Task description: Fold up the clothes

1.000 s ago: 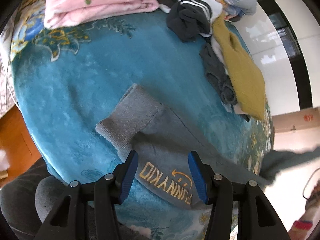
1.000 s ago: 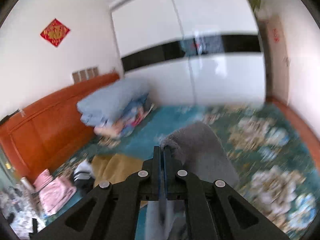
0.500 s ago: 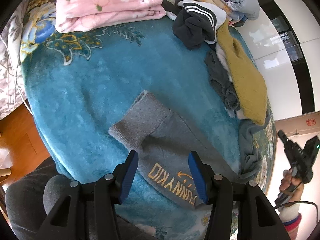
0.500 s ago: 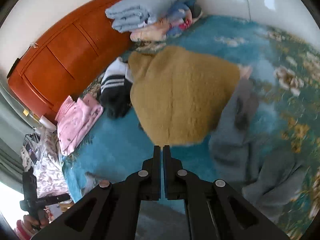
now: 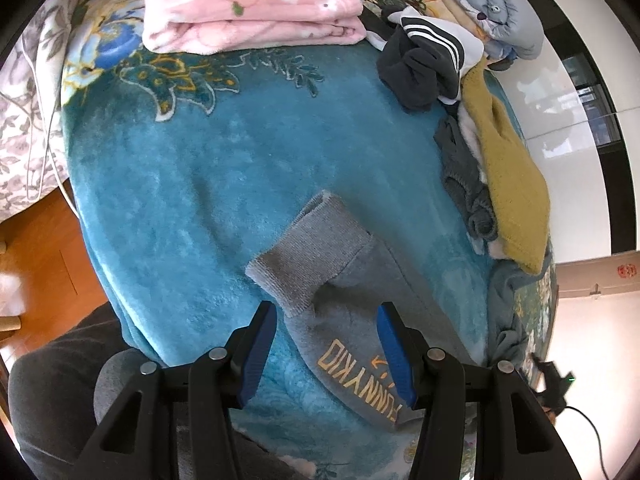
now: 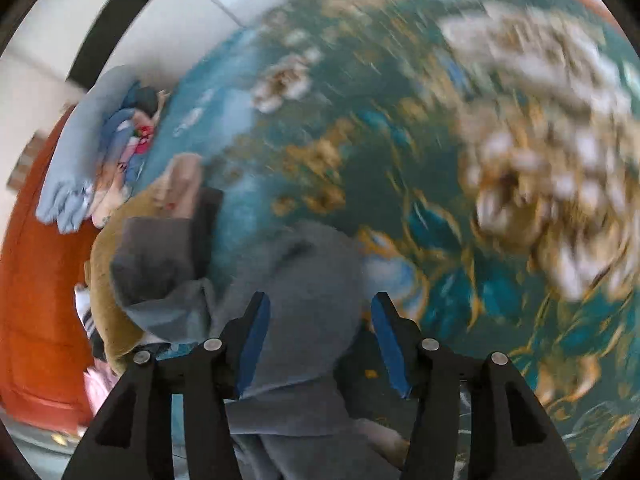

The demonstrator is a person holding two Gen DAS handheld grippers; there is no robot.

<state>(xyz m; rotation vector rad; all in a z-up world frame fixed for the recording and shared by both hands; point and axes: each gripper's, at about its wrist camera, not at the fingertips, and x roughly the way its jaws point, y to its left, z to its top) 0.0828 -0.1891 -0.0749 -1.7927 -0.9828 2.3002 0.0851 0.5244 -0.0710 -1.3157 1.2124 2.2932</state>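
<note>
Bedroom scene: we're working on a bed covered by a teal floral blanket [image 5: 192,168], orange wood floor at its left edge.

Left hand-held gripper [image 5: 326,348]: released, blue pads wide apart, hovering just above the near edge of the bed. Between the pads we see the grey garment [image 5: 352,304] lying flat on the blanket, ribbed cuff [image 5: 308,256] pointing toward the middle of the bed, yellow "FUNNYKID" print near the bed's near edge. Neither pad touches the fabric as far as we can tell.

Far edge of the bed, left wrist view: folded pink floral piece [image 5: 248,4]. To its right, a dark garment with white stripes [image 5: 424,64]; beyond that, a stack of pale blue bedding [image 5: 492,4] at the far right corner. Along the right edge, a mustard fleece item [image 5: 512,184] lies over a dark grey crumpled one [image 5: 464,176].

Right hand-held gripper [image 6: 318,340]: also released, pads spread, nothing clamped. Frame is heavily motion-blurred. Under it we see a bunched mass of the grey garment [image 6: 296,280] on the blanket's flowered part [image 6: 520,160]; contact with the pads probably none, but blur makes that unclear. Mustard item [image 6: 108,312] and blue bedding [image 6: 76,168] sit to the left, against the orange headboard [image 6: 36,280].
</note>
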